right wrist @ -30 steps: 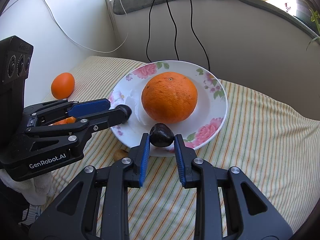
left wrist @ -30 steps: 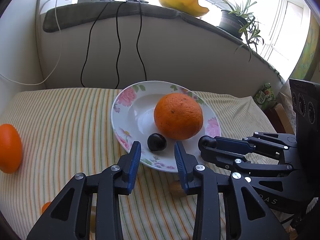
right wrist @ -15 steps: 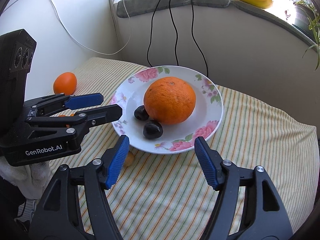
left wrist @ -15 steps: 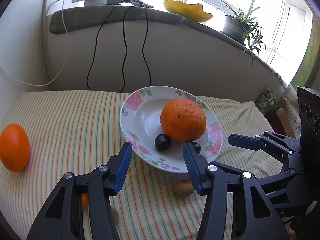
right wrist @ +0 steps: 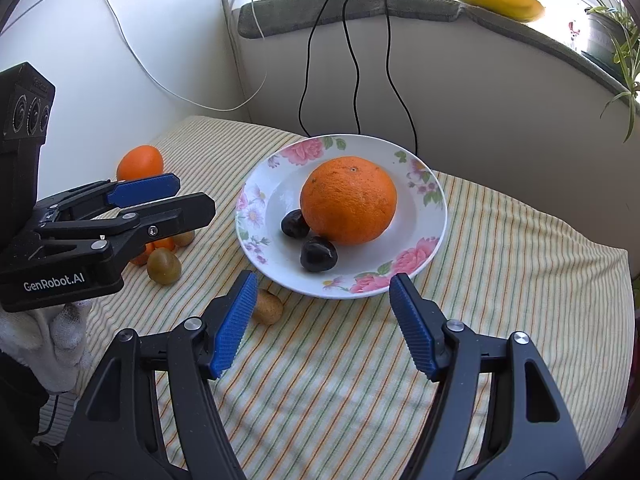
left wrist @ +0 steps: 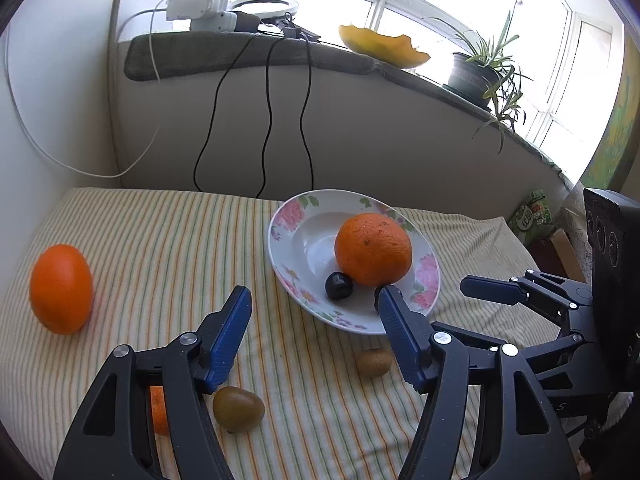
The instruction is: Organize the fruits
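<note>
A floral plate (left wrist: 296, 240) (right wrist: 432, 216) on the striped cloth holds a big orange (left wrist: 373, 249) (right wrist: 348, 200) and two dark plums (left wrist: 339, 286) (right wrist: 319, 254) (right wrist: 295, 224). On the cloth lie an orange (left wrist: 61, 289) (right wrist: 140, 162) at the left, a green kiwi (left wrist: 238, 409) (right wrist: 164, 266), a brown kiwi (left wrist: 374, 362) (right wrist: 269, 306) and a small orange fruit (left wrist: 159, 410) (right wrist: 160, 245). My left gripper (left wrist: 316, 320) (right wrist: 172, 196) is open and empty, short of the plate. My right gripper (right wrist: 322, 308) (left wrist: 472, 286) is open and empty, in front of the plate.
A wall with hanging black cables (left wrist: 266, 120) stands behind the table. The sill above carries a power strip (left wrist: 200, 4), a yellow dish (left wrist: 380, 46) and a potted plant (left wrist: 476, 76). The cloth's right edge drops off near a green packet (left wrist: 532, 214).
My right gripper let go of a dark plum onto the plate, opened wide and drew back. My left gripper also opened wider and drew back from the plate.
</note>
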`<state>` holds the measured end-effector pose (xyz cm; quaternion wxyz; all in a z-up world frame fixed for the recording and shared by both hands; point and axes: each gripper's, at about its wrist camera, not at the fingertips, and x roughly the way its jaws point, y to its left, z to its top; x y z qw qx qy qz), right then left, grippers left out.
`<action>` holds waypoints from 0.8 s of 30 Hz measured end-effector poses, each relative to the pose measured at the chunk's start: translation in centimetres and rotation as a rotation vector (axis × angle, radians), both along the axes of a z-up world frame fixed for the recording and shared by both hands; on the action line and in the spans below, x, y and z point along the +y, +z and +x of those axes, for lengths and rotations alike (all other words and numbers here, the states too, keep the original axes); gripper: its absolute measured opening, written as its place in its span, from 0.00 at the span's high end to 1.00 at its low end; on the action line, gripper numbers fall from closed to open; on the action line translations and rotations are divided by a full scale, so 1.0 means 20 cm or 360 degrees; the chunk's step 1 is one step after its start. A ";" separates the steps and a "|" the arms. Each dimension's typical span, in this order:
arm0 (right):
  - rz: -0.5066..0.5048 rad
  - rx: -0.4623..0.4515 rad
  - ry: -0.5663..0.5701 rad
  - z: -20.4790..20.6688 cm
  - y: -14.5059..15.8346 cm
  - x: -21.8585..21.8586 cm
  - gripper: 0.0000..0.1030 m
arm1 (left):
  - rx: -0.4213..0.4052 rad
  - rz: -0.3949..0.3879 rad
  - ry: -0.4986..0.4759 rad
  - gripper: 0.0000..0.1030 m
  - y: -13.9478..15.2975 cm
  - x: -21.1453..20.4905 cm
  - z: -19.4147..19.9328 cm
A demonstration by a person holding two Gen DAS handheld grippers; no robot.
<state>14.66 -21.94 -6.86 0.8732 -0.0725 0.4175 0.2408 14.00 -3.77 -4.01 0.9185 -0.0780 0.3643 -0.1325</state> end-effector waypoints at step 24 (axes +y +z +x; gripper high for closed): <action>0.0211 0.0127 0.0125 0.04 0.12 0.27 0.18 | -0.0038 -0.0026 0.0368 0.32 0.01 0.66 -0.20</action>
